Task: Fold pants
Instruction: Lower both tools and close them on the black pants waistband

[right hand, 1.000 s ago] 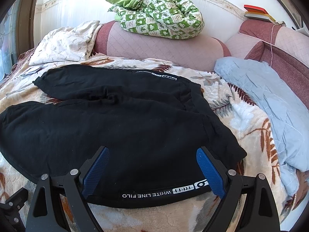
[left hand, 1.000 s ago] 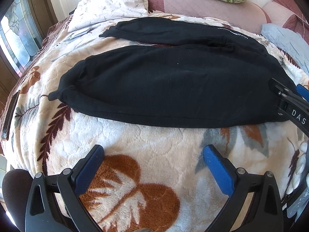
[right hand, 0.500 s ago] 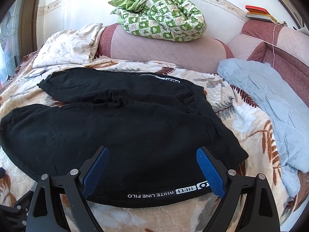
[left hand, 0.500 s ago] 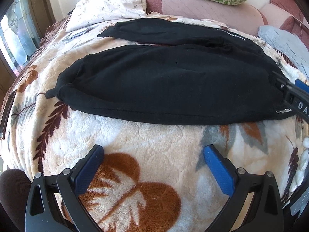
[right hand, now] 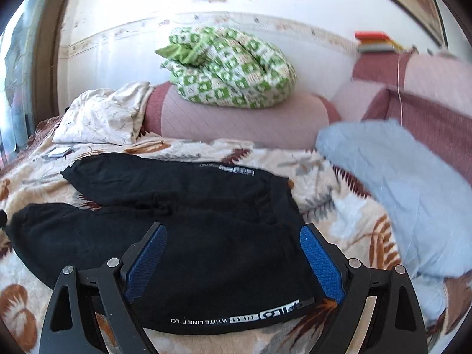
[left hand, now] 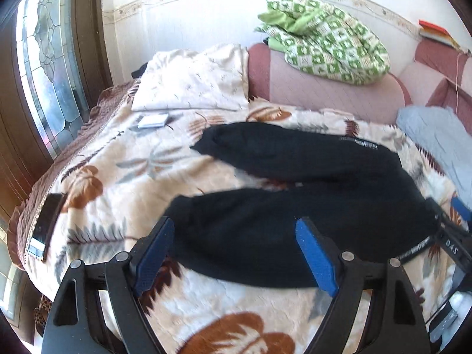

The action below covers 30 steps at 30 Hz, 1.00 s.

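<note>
Both tools hover tilted down over the black pants [left hand: 309, 227] on the bed [left hand: 124, 159]: the left tool [left hand: 233, 236], its jaws just narrowing, and the right tool [right hand: 233, 244] both stand apart, gripping nothing.

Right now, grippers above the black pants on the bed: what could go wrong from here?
1. Both legs of the pants lie splayed apart; a fold now would likely come out skewed.
2. The left gripper, jaws just closing on nothing, may pinch the plush blanket along with the fabric.
3. The phone sits at the bed edge and could get knocked.
</note>
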Tool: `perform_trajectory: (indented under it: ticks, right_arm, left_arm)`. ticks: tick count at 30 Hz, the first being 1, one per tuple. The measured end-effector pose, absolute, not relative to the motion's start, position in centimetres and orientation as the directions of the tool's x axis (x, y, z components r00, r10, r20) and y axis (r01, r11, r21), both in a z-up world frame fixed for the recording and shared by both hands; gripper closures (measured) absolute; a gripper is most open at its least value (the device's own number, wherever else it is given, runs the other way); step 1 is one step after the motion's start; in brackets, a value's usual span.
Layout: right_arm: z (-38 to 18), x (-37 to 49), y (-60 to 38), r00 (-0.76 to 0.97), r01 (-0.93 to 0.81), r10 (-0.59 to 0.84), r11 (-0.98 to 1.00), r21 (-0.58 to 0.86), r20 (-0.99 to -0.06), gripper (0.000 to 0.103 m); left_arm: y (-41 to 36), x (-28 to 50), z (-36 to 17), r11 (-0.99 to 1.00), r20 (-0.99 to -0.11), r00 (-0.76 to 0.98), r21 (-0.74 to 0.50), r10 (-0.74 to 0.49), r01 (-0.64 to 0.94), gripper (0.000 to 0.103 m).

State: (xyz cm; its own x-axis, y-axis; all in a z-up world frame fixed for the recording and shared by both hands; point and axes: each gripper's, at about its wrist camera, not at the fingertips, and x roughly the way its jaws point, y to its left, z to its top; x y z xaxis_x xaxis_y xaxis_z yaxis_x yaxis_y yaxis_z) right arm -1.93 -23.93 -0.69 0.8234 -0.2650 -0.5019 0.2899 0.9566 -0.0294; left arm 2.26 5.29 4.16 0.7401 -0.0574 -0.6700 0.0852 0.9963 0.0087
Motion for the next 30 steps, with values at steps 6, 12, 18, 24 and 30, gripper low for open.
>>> perform_trajectory:
  ticks: [6, 12, 18, 24, 30]
  right_arm:
    - [-0.6, -1.0, -27.1, 0.798, 0.265, -0.166, 0.960, 0.092, -0.579, 0.022]
    - [-0.5, 2.8, -30.8, 0.747, 0.201, -0.007, 0.955, 0.216, -0.665, 0.023]
    - [-0.9, 10.3, -34.2, 0.644, 0.206, -0.003, 0.964, 0.170, -0.765, 0.023]
    - [-1.3, 18.7, -37.0, 0.595, 0.180, 0.065, 0.961, 0.212, -0.801, 0.023]
    - [-2.4, 26.6, -37.9, 0.551, 0.106, 0.080, 0.981, 0.165, -0.831, 0.023]
  left_arm:
    - [9.1, 5.6, 5.3, 0.998, -0.685, 0.726, -0.045, -0.066, 0.049, 0.019]
    - [10.6, 10.1, 4.7, 0.994, -0.704, 0.702, -0.067, -0.110, 0.088, 0.019]
    - [10.4, 17.6, 2.4, 0.994, -0.742, 0.662, -0.065, -0.106, 0.087, 0.019]
    - [10.5, 26.4, 0.2, 0.992, -0.790, 0.600, -0.103, -0.129, 0.078, 0.019]
    - [9.2, 33.9, -2.1, 0.990, -0.827, 0.545, -0.093, -0.138, 0.110, 0.019]
